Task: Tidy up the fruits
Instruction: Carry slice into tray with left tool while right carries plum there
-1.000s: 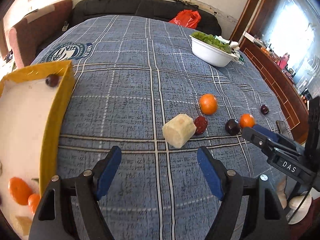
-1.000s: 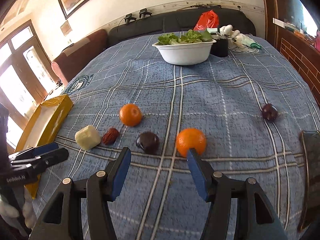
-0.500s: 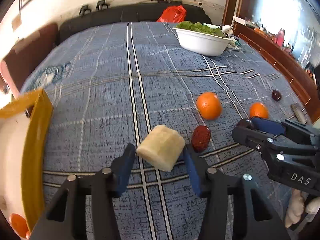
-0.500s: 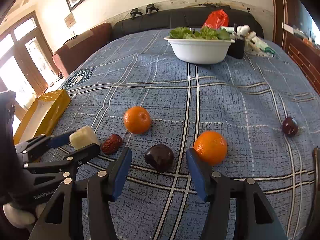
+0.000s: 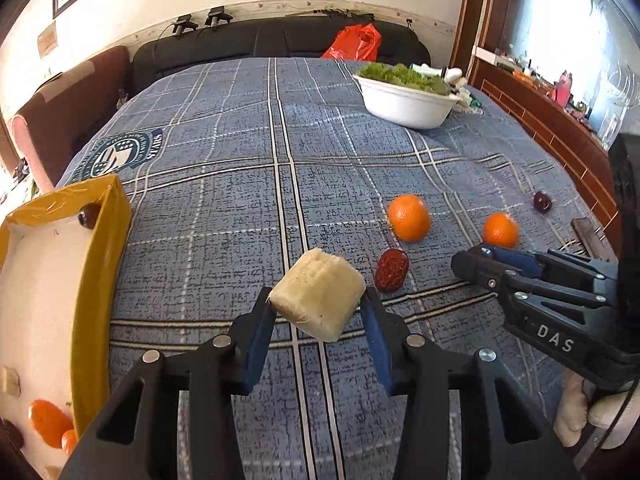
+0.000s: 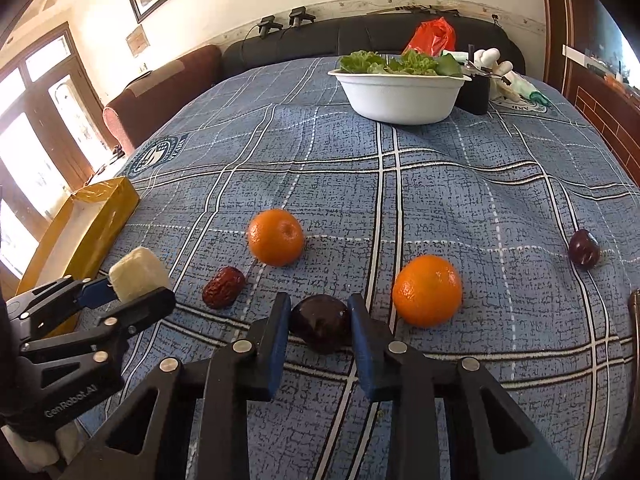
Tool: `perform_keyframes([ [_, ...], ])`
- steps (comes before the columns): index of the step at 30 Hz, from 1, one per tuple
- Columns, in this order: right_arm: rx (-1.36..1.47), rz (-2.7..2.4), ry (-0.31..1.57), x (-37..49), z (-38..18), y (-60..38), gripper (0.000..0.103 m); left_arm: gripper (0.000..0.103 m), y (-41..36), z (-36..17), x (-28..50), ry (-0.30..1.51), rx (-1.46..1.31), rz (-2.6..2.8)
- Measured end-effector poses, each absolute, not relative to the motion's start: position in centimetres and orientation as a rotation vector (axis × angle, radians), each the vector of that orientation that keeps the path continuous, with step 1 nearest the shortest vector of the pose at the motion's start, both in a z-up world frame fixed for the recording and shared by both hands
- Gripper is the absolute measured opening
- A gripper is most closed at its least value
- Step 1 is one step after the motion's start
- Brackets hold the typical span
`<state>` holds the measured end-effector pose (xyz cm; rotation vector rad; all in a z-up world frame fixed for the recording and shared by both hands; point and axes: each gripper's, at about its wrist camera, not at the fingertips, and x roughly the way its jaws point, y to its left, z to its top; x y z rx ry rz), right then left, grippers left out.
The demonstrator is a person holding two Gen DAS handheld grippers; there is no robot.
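The pale chunk (image 5: 318, 294) is clamped in the left tool (image 5: 318, 312), lifted above the bench (image 5: 224, 184) near its left edge; the dark plum (image 6: 320, 322) is clamped by the right tool (image 6: 319, 316), just closed, on the bench's near side.

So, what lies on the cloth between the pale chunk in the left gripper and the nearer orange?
A wrinkled red date lies there, between the pale chunk and the nearer orange; the left wrist view shows it best.
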<state>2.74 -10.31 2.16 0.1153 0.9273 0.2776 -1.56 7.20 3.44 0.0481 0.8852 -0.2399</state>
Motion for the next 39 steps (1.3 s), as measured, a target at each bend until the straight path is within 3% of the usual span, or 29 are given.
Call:
perform_keyframes([
  [9,0.093,0.338,0.875,-0.8,6.0,-7.7,0.032,0.042,12.1,6.8,-5.9,0.83,-0.102,-0.186],
  [19,0.023,0.492,0.854,-5.1,9.2,0.2,0.032,0.043,22.9,8.2,-10.7,0.789,-0.184,0.01],
  [28,-0.042,0.676,0.915,-7.5,8.2,10.2,0.033,0.043,30.2,7.2,-10.2,0.824,-0.209,0.126],
  [39,-0.177,0.795,0.947,-9.7,5.8,18.1,0.033,0.043,32.4,6.3,-8.1,0.857,-0.223,0.129],
])
